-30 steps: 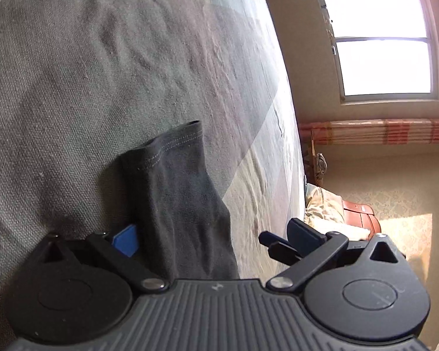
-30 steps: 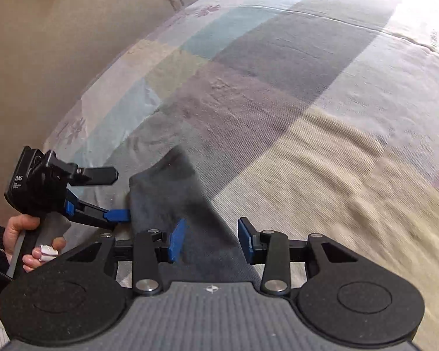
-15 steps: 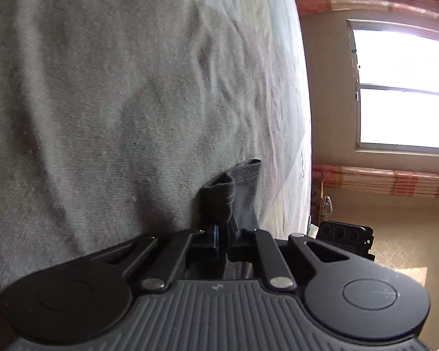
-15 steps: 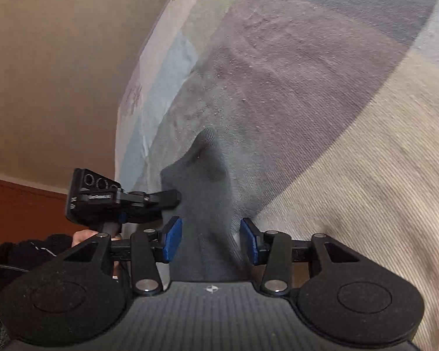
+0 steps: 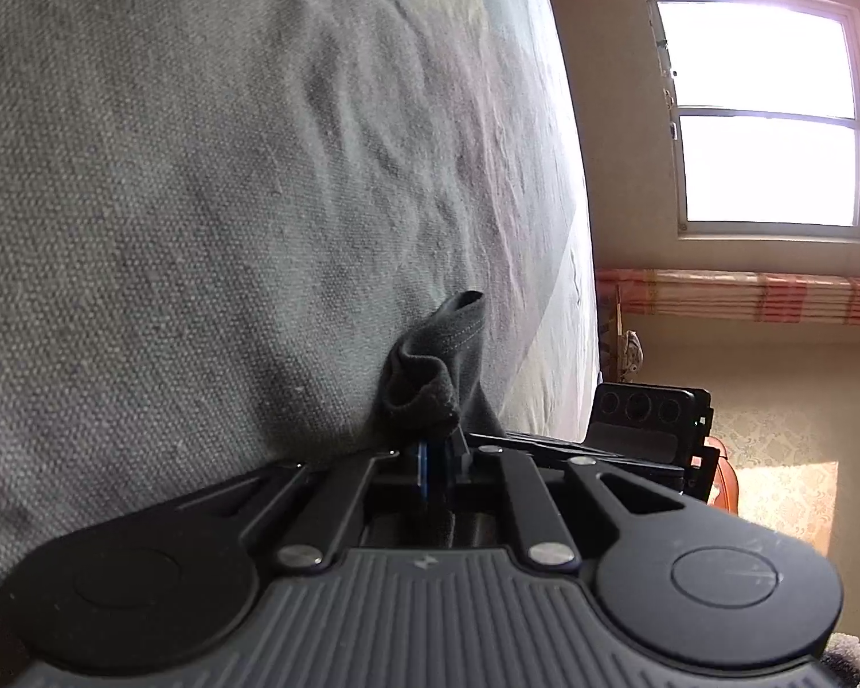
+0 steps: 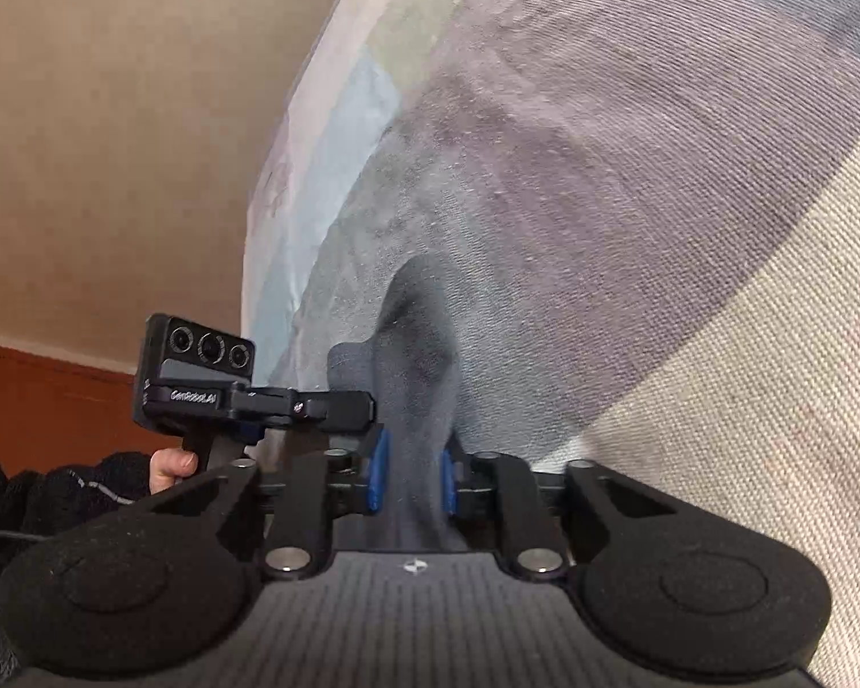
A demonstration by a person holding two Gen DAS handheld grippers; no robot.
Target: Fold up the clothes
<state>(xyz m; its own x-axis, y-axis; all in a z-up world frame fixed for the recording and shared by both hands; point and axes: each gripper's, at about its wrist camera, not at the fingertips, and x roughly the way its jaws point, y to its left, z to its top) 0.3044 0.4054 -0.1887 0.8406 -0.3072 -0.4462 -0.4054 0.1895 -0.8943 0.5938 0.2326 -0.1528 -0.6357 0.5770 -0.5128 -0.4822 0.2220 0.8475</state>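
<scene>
Both claws have closed since a second ago: the left claw (image 5: 437,458), then spread wide around the dark grey garment (image 5: 438,378), now pinches its hemmed end, and the right claw (image 6: 410,473), which stood half open over the cloth, has just been closing on it. In the right wrist view the blue pads (image 6: 377,473) press the fabric from either side, a narrow gap between them filled with cloth. The garment is a dark charcoal knit, bunched into a soft ridge where each claw grips it. From the left claw its stitched hem stands up crumpled and folded over. It lies on the bed (image 5: 200,200), whose cover shows broad grey, beige and pale blue patches. Beyond the bed's edge a bright window (image 5: 759,109) lights the room.
</scene>
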